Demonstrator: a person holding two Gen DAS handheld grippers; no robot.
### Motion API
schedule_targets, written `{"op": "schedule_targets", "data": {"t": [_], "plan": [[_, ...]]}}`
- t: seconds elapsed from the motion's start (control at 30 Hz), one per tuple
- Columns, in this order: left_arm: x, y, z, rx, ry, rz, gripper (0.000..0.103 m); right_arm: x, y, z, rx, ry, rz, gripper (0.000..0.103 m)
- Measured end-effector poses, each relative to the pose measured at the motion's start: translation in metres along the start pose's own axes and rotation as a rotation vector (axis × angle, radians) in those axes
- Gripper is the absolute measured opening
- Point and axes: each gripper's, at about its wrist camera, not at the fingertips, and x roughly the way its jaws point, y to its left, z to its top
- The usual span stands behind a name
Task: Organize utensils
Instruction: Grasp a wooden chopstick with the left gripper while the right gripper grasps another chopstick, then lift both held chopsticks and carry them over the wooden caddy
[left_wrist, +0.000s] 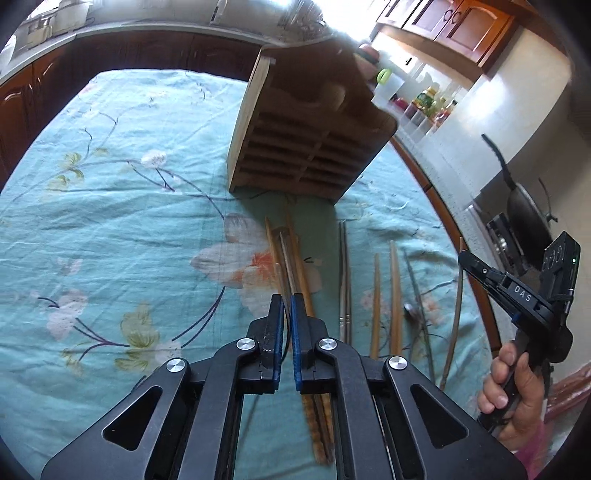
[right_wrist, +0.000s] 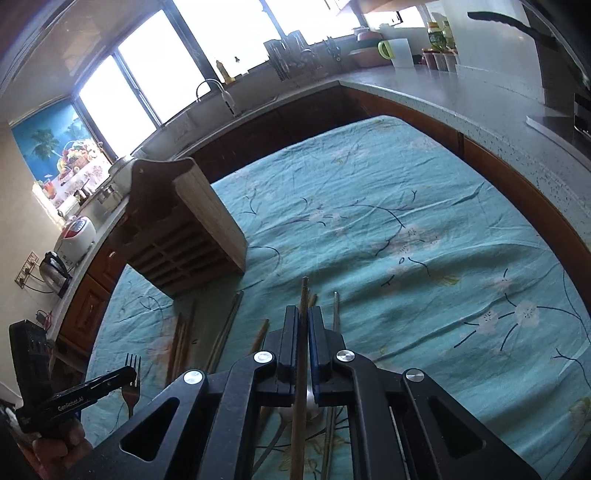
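A wooden utensil holder (left_wrist: 303, 125) with slotted compartments stands on the teal floral tablecloth (left_wrist: 110, 221); it also shows in the right wrist view (right_wrist: 184, 229). Wooden chopsticks (left_wrist: 291, 266), metal chopsticks (left_wrist: 345, 273), more wooden chopsticks (left_wrist: 386, 295) and a spoon (left_wrist: 412, 310) lie in front of it. My left gripper (left_wrist: 287, 306) is shut on a fork, whose tines (right_wrist: 132, 363) show in the right wrist view. My right gripper (right_wrist: 303, 321) is shut on a brown chopstick (right_wrist: 301, 369) and holds it above the cloth; that gripper shows at the right of the left wrist view (left_wrist: 467, 258).
A kitchen counter (right_wrist: 461, 96) wraps around the table, with a sink faucet (right_wrist: 214, 90), a dish rack (right_wrist: 291, 55), jars and a white jug (right_wrist: 400, 51). A wok (left_wrist: 524, 214) sits on the stove at right. A rice cooker (right_wrist: 75, 236) and kettle (right_wrist: 55, 271) stand at left.
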Motion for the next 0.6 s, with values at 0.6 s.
{"op": "schedule_targets", "data": {"t": [0.6], "plan": [[-0.087, -0.013, 0.041, -0.007, -0.235, -0.105, 0.002, -0.079, 0.054, 0.05, -0.06, -0.229, 0.122, 0.005]]}}
